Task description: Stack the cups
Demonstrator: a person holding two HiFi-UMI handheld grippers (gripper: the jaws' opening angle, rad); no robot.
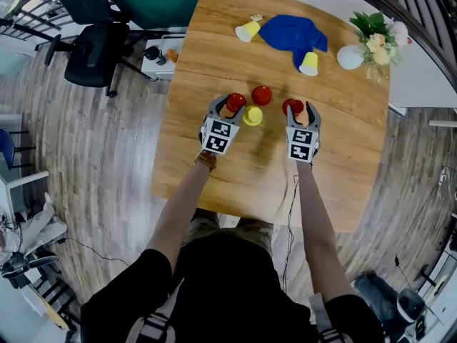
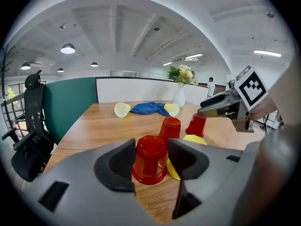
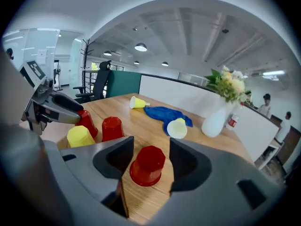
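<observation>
Nothing stacked yet: near the middle of the surface, left gripper jaws spread around the left red cup, right gripper jaws spread around the right red cup, yellow cup between.

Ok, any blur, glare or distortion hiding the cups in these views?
Head view: sharp, evenly lit, only soft shadows on the table. Left gripper view: heavy fisheye bending, dark corners, yet the near red cup is crisp. Right gripper view: same bending; the lone red cup reads clearly, no glare.
</observation>
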